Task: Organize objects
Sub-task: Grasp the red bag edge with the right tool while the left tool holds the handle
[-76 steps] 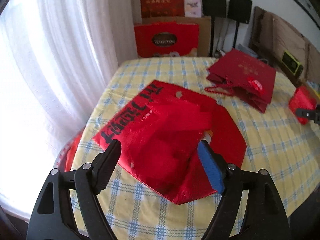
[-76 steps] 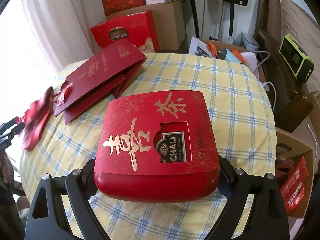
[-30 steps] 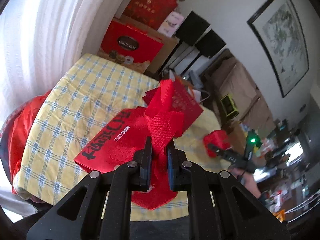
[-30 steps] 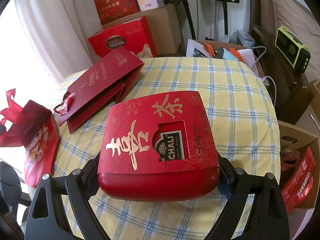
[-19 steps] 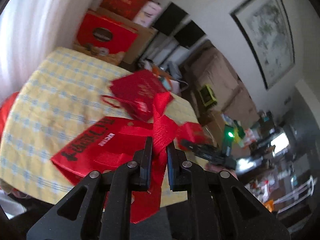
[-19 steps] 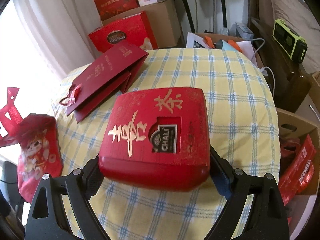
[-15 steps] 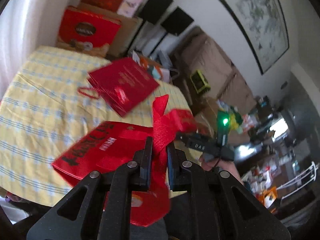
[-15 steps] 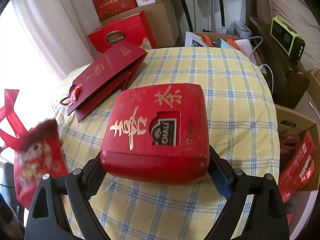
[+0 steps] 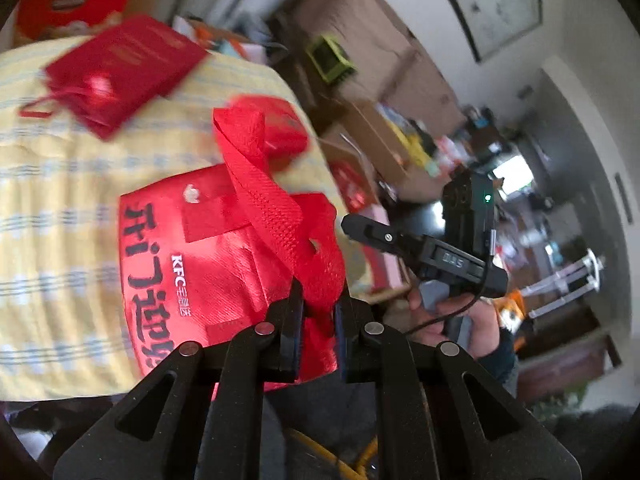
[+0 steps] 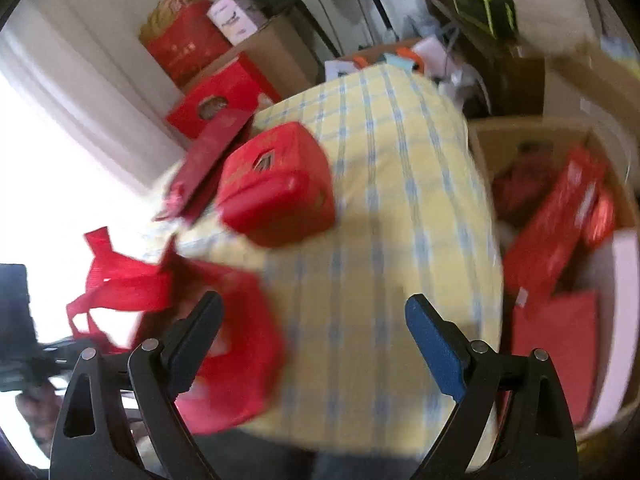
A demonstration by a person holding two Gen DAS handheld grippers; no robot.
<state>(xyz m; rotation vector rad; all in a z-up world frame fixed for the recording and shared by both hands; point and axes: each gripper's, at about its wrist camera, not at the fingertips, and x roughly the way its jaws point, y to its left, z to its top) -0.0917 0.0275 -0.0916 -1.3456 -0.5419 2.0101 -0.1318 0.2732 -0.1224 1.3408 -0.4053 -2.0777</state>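
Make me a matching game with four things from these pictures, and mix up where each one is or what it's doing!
Things:
1. left gripper
2. right gripper
3. red tea box
4. green device

States:
A. open, holding nothing
B. lying on the checked tablecloth
C. off the table, among the clutter behind
D. shut on the red bag strap

Pairs: 1-D, 2-A, 3-B, 4-C

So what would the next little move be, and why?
Probably bring the open right gripper to the red bag's rim, to spread its mouth. The left gripper pinches only the handle, and the tea box sits free on the table.
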